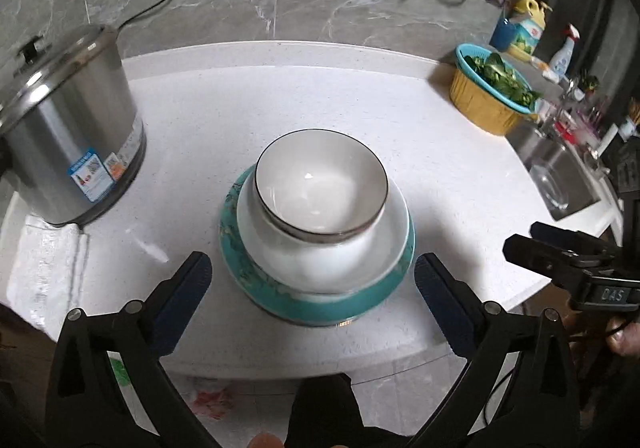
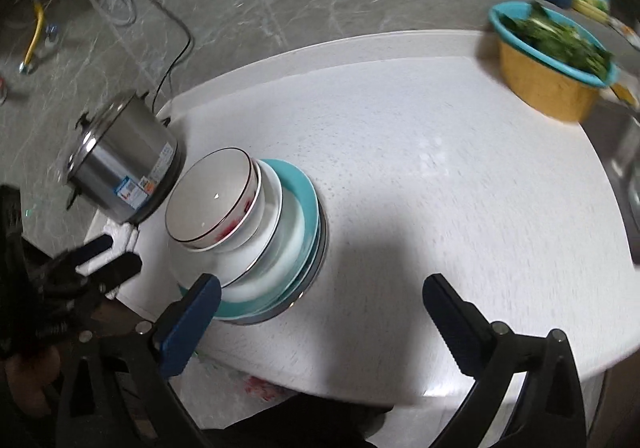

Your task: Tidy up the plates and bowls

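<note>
Near the front edge of the white counter, glazed bowls nest on a white plate and teal plate — likely heavy, slick, chippable, best gripped under the rim — left gripper and right gripper both splayed, empty.

Both tools, left tool and right tool, have black frames, blue pads, silver screws.

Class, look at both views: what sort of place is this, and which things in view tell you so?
Most likely a home kitchen. A steel sink is set into the white countertop, a lidded stainless pot stands on it, and a basin of leafy greens sits near dish soap and a spray bottle.
</note>
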`<state>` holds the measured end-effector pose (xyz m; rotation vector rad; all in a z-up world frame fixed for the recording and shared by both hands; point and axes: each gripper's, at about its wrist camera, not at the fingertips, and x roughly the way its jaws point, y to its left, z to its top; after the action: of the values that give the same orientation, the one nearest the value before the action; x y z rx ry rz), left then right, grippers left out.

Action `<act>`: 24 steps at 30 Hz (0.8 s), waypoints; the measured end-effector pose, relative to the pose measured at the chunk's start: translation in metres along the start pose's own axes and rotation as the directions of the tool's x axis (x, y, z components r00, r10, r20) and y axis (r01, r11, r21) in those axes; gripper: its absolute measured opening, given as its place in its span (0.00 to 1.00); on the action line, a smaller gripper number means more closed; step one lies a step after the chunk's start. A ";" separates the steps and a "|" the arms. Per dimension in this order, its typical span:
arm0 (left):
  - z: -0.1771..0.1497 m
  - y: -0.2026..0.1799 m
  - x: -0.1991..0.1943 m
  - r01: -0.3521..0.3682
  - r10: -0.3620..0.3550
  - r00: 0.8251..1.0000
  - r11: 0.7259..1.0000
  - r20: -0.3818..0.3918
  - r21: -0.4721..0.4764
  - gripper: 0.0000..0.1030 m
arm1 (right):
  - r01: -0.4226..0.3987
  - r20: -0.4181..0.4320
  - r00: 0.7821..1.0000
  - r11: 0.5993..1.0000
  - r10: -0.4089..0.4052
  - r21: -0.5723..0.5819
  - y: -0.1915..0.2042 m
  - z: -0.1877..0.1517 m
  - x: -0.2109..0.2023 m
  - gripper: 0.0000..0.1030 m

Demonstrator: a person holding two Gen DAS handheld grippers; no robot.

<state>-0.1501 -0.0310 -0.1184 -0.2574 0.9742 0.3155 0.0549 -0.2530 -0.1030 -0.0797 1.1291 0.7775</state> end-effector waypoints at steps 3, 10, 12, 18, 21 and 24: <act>-0.009 -0.004 -0.015 0.034 -0.034 0.999 0.999 0.008 0.000 1.00 | 0.040 0.033 0.999 0.999 -0.041 0.011 0.009 -0.007 -0.018 1.00; -0.003 0.001 -0.025 0.056 -0.055 0.998 0.998 -0.022 0.030 1.00 | 0.134 0.097 0.985 0.989 -0.140 0.069 0.024 -0.009 -0.047 1.00; 0.002 0.001 -0.027 0.073 -0.072 0.997 0.996 -0.022 0.058 1.00 | 0.164 0.108 0.979 0.981 -0.175 0.101 0.027 -0.009 -0.051 1.00; 0.023 0.015 -0.019 0.045 -0.035 0.996 0.991 -0.082 0.126 1.00 | 0.254 0.123 0.952 0.946 -0.282 0.203 0.048 -0.003 -0.050 1.00; 0.033 0.036 -0.011 0.029 -0.011 0.991 0.991 -0.132 0.133 1.00 | 0.286 0.133 0.937 0.927 -0.324 0.244 0.067 0.001 -0.050 1.00; 0.042 0.061 -0.014 0.141 -0.126 0.983 0.983 -0.133 0.114 1.00 | 0.326 0.134 0.918 0.904 -0.373 0.277 0.082 0.003 -0.047 1.00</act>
<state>-0.1481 0.0379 -0.0890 -0.2309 1.0904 0.1167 -0.0006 -0.2155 -0.0366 0.0011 0.9900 0.3088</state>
